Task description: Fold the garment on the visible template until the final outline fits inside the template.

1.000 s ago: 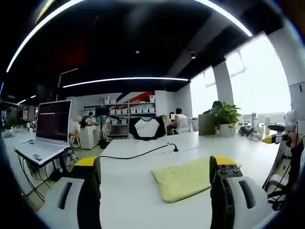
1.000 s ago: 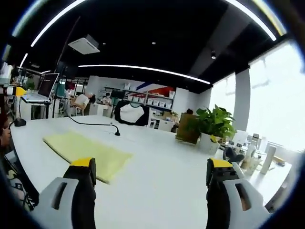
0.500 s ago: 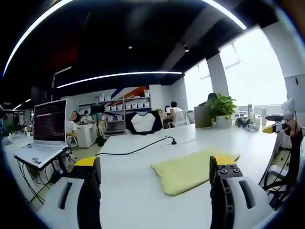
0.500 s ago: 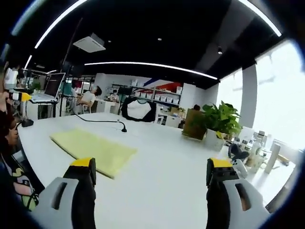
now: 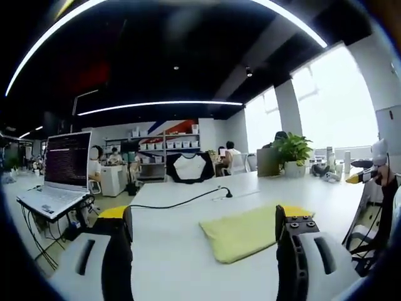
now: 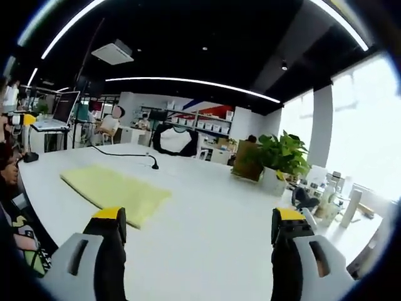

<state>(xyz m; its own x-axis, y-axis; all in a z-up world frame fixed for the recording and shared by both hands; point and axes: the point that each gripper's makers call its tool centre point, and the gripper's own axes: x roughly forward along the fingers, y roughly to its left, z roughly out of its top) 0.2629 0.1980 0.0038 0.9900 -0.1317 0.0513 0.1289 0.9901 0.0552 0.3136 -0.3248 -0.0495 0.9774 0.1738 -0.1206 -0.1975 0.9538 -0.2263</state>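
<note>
A folded yellow-green garment (image 5: pixel 250 231) lies flat on the white table (image 5: pixel 175 251); in the right gripper view the same garment (image 6: pixel 116 188) sits to the left. My left gripper (image 5: pixel 203 216) hovers above the table with its jaws wide apart and nothing between them, the garment just ahead and to the right. The right gripper (image 6: pixel 199 216) is likewise open and empty, with the garment ahead on the left. At the right rim of the left gripper view the other gripper's yellow tip (image 5: pixel 357 178) shows. No template outline can be made out.
A black cable with a small puck (image 5: pixel 188 202) runs across the table beyond the garment. An open laptop (image 5: pixel 59 172) stands at the left. A potted plant (image 6: pixel 276 164) and bottles (image 6: pixel 335 200) sit at the far right. People sit at desks and shelves behind.
Both views shifted slightly with the hands; the garment, cable and laptop lie as before. Both grippers stayed open.
</note>
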